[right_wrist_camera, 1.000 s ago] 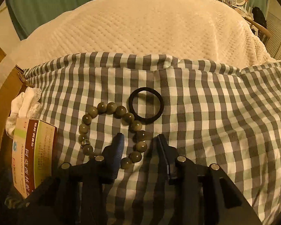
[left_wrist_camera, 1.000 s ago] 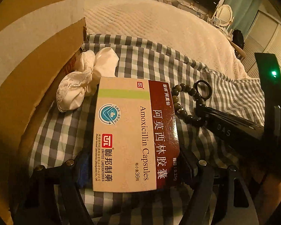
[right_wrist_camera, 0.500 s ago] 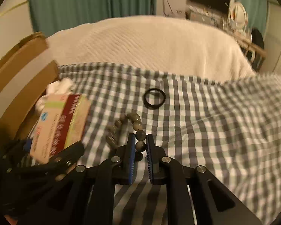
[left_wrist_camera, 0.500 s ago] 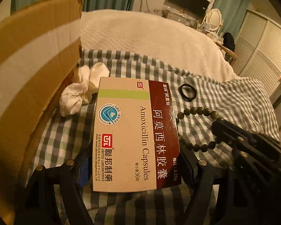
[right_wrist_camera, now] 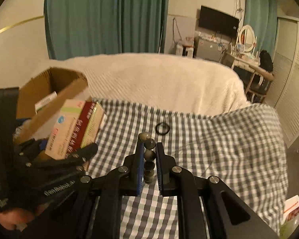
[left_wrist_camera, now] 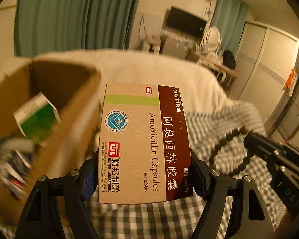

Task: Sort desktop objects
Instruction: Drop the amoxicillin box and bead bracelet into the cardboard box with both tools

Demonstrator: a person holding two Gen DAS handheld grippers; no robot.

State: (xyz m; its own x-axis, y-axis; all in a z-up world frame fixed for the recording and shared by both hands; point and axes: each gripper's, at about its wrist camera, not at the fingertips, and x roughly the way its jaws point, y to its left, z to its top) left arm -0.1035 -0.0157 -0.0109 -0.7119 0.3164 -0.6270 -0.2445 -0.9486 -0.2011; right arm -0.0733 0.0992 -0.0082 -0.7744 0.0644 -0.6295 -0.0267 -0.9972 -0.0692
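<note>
Medicine box [left_wrist_camera: 143, 141], tan with a maroon band, clamped flat between the wide-set pads of the left gripper [left_wrist_camera: 143, 176] and held in the air at the centre of the left wrist view; also seen at 9 o'clock in the right wrist view [right_wrist_camera: 73, 127], just beside the carton wall. Bead bracelet [right_wrist_camera: 149, 155] pinched in the nearly closed right gripper [right_wrist_camera: 149, 155], a column of dark round beads standing between the blue pads; in the left wrist view seen as a loop [left_wrist_camera: 229, 151] dangling at 3 o'clock from that gripper [left_wrist_camera: 249, 139]. Black hair tie [right_wrist_camera: 162, 128] lying flat on the checked cloth [right_wrist_camera: 209, 139] just past the bracelet, toward 12 o'clock, apart from both grippers. Open cardboard carton [left_wrist_camera: 55, 91] at 9 o'clock of the medicine box, with a green-and-white box [left_wrist_camera: 37, 117] tilted inside and blurred items lower down, too smeared to name. Cream blanket [right_wrist_camera: 159, 79] beyond the checked cloth at 12 o'clock. Teal curtains [right_wrist_camera: 105, 16] behind that. Dark screen [right_wrist_camera: 218, 23] on the wall at 1 o'clock.
</note>
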